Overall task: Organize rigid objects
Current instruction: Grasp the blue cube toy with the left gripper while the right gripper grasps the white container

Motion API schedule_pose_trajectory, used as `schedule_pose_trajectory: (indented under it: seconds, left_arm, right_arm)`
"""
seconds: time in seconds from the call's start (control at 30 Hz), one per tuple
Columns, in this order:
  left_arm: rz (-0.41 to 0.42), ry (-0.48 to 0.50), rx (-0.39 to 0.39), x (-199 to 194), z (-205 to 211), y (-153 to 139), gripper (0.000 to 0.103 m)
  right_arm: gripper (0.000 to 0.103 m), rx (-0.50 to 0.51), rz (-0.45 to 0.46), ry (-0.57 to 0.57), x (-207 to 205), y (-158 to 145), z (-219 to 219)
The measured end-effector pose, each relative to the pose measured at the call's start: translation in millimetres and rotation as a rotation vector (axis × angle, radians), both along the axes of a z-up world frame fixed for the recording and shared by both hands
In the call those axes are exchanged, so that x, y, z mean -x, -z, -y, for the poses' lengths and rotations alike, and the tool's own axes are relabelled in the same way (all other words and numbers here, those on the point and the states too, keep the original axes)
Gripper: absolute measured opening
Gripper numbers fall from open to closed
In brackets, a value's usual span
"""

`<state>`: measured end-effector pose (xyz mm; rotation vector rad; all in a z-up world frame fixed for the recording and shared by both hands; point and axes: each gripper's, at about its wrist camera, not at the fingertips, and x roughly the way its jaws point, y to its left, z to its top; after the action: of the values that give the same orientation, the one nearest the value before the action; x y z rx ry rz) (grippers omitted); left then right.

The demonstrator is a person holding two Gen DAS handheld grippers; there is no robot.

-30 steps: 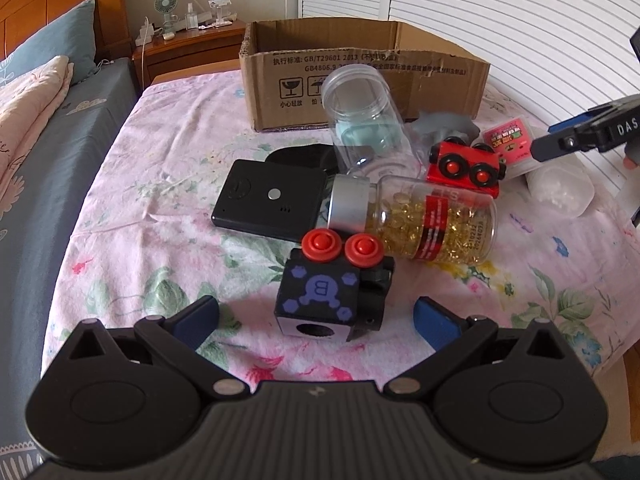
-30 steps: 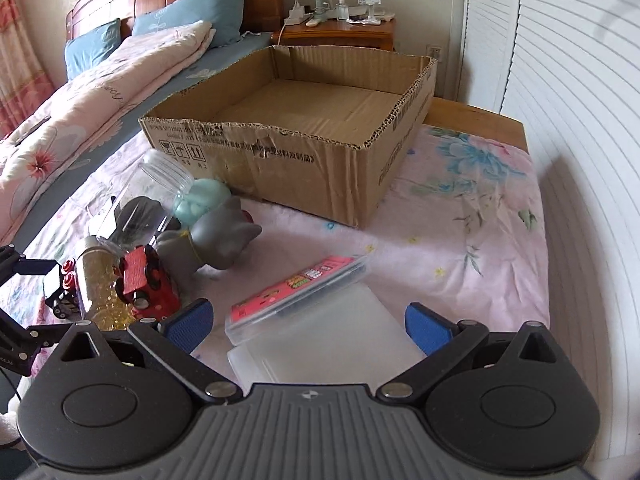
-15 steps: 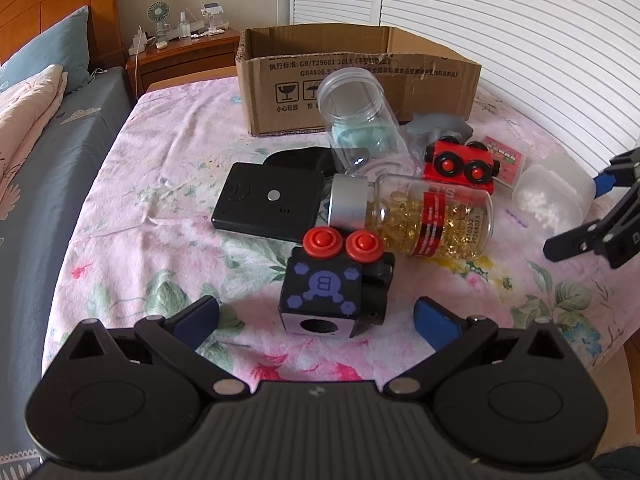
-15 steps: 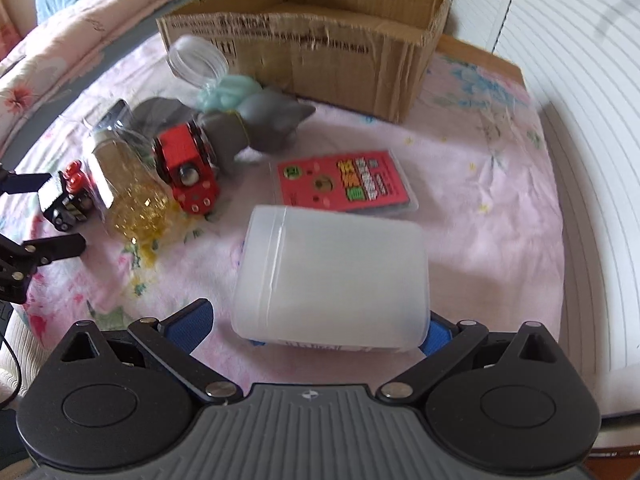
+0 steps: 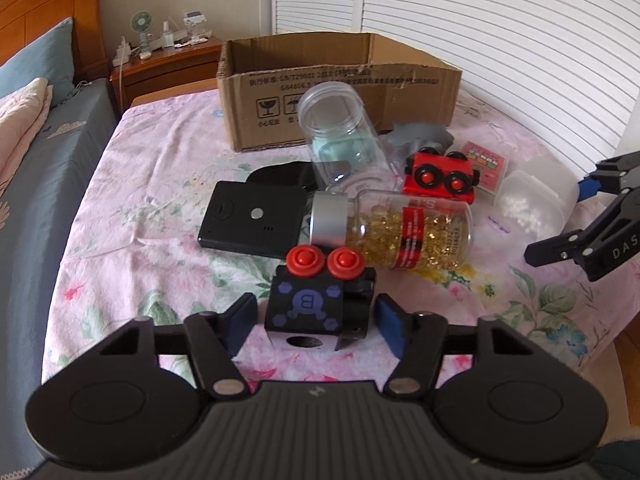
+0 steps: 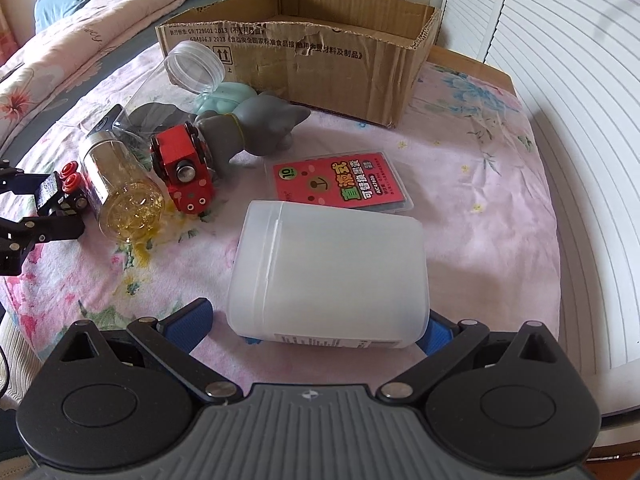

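Observation:
My left gripper [image 5: 316, 322] is open, its blue pads on either side of a black toy block with two red wheels [image 5: 318, 296], with small gaps. My right gripper [image 6: 316, 326] is open around a white translucent plastic jar [image 6: 328, 276] lying on the floral sheet; whether its pads touch the jar I cannot tell. That jar also shows in the left wrist view [image 5: 536, 206], with the right gripper [image 5: 580, 220] beside it. An open cardboard box [image 6: 304, 40] stands at the back.
On the bed lie a capsule bottle [image 5: 394, 232], a red toy car [image 5: 440, 176], a clear empty jar [image 5: 340, 136], a black flat device [image 5: 252, 218], a grey toy figure [image 6: 256, 128] and a red card case [image 6: 340, 182]. Louvred doors are on the right.
My left gripper has narrowed around the black toy block. My right gripper has dropped and moved forward, and the white jar now lies between its fingers.

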<state>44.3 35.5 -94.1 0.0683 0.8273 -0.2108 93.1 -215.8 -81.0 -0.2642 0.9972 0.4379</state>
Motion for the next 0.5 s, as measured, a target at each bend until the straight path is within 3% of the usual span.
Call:
schedule_pose_trajectory:
  seconds: [0.27, 0.5]
  left_arm:
    - [-0.004, 0.011, -0.001, -4, 4, -2, 0.054]
    - [-0.017, 0.013, -0.002, -7, 3, -2, 0.054]
  right_arm:
    - [0.103, 0.007, -0.01, 0.007, -4, 0, -1]
    - [0.103, 0.087, -0.004, 0.017, -13, -10, -15]
